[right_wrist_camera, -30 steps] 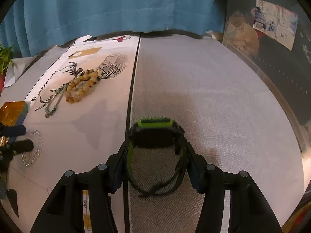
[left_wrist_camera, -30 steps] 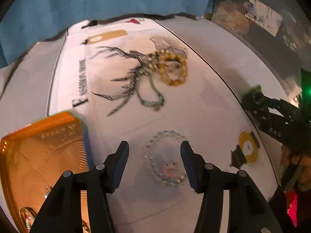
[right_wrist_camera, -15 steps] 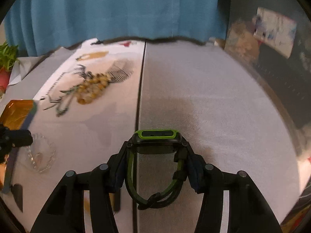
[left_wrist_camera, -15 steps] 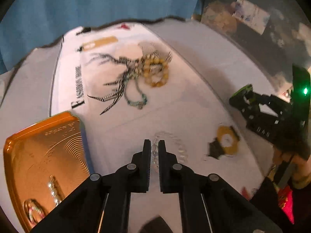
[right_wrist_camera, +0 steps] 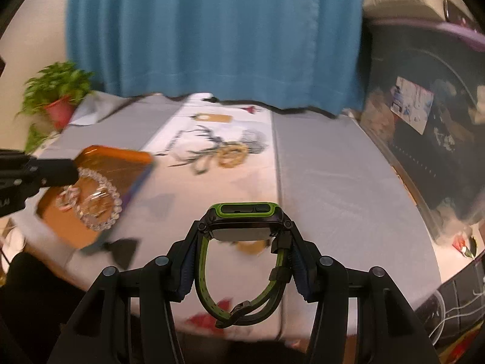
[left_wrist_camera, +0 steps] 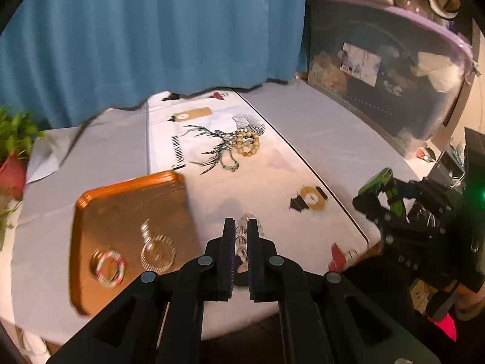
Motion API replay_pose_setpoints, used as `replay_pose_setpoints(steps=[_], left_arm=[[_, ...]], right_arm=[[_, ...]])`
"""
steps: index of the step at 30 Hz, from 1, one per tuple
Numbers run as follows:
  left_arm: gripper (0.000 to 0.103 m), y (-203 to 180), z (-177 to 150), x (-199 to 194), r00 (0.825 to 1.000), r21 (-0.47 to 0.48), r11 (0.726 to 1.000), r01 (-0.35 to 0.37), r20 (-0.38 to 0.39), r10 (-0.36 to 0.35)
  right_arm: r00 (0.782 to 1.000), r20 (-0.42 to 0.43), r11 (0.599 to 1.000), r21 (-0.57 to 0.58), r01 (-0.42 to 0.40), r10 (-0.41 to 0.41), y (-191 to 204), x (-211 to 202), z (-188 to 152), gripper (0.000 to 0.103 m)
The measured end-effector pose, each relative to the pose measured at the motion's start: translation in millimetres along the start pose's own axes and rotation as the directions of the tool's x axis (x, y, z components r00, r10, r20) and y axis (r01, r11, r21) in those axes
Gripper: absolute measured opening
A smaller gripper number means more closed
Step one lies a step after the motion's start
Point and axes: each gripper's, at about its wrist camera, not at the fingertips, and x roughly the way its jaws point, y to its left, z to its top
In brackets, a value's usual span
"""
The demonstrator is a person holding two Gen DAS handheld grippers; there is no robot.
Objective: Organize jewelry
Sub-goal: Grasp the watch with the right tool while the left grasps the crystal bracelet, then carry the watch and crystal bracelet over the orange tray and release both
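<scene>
My left gripper (left_wrist_camera: 241, 230) is shut on a clear bead bracelet (left_wrist_camera: 242, 236), lifted above the table; from the right wrist view the bracelet (right_wrist_camera: 98, 201) hangs off the left gripper (right_wrist_camera: 71, 173) over the orange tray (right_wrist_camera: 118, 163). The orange tray (left_wrist_camera: 127, 212) lies at the left and holds a striped ring bracelet (left_wrist_camera: 109, 268) and other pieces. My right gripper (right_wrist_camera: 242, 221) is shut on a black and green watch (right_wrist_camera: 244, 215), also raised off the table; in the left wrist view it shows at the right with the watch (left_wrist_camera: 382, 186). A tan bead bracelet (left_wrist_camera: 248, 143) and a green necklace (left_wrist_camera: 230, 163) lie farther back.
A white printed cloth (left_wrist_camera: 212, 182) covers the middle of the grey table (left_wrist_camera: 327, 139). A blue curtain (left_wrist_camera: 151, 36) hangs behind. A potted plant (right_wrist_camera: 57, 94) stands at the far left corner. A dark cluttered box (left_wrist_camera: 379, 69) sits along the right edge.
The left gripper closed on the clear bead bracelet and lifted it off the cloth. Both grippers rose and pulled back from the table, the right one still carrying the watch.
</scene>
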Motion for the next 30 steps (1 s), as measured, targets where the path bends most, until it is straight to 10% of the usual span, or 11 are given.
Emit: replay_pose_setpoints(steps=[17,30], left_arm=[[0.005,29.0,-131.0,-130.7,0.995,-0.140,0.988,-0.063,0.064,0.072],[0.005,37.7,-145.9,-144.7,0.994,-0.171,0.984,-0.053,0.087,0.069]], right_arm=[[0.980,-0.041,0.963,-0.184,-0.197,0.193,123.6,-111.5,-87.6,0.054],[0.972,-0.093,0.944,-0.231,-0.234,0.218,152.7,-127.2,-112.8,0.054]])
